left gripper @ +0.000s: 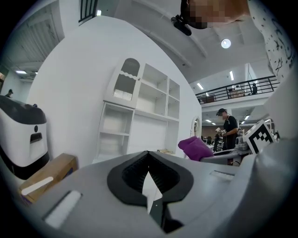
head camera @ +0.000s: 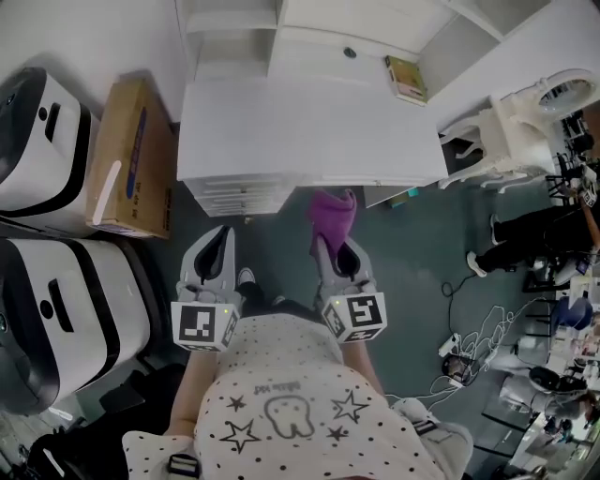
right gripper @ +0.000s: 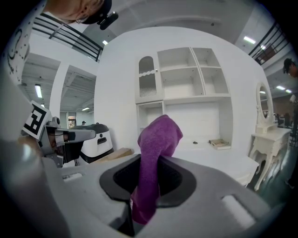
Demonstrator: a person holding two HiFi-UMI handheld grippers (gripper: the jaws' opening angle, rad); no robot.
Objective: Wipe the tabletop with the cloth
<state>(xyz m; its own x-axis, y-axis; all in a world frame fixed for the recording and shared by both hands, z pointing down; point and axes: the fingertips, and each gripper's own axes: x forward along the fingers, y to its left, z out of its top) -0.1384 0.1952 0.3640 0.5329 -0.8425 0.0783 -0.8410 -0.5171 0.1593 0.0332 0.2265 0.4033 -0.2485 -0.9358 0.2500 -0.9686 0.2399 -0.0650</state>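
A purple cloth (head camera: 333, 212) sticks up out of my right gripper (head camera: 339, 249), whose jaws are shut on its lower end; it hangs in the air just in front of the white tabletop's (head camera: 300, 127) near edge. In the right gripper view the cloth (right gripper: 157, 139) rises from the right gripper (right gripper: 148, 173) and folds over at the top. My left gripper (head camera: 220, 236) is held beside it, over the floor before the desk drawers, shut with nothing in it (left gripper: 149, 160). From the left gripper view, the cloth (left gripper: 195, 148) shows to the right.
A small book (head camera: 405, 79) lies at the desk's back right, below a white shelf unit (head camera: 309, 28). A cardboard box (head camera: 131, 155) and two white machines (head camera: 42, 136) stand at the left. A white dressing table (head camera: 525, 117) and floor cables (head camera: 478, 347) are at the right.
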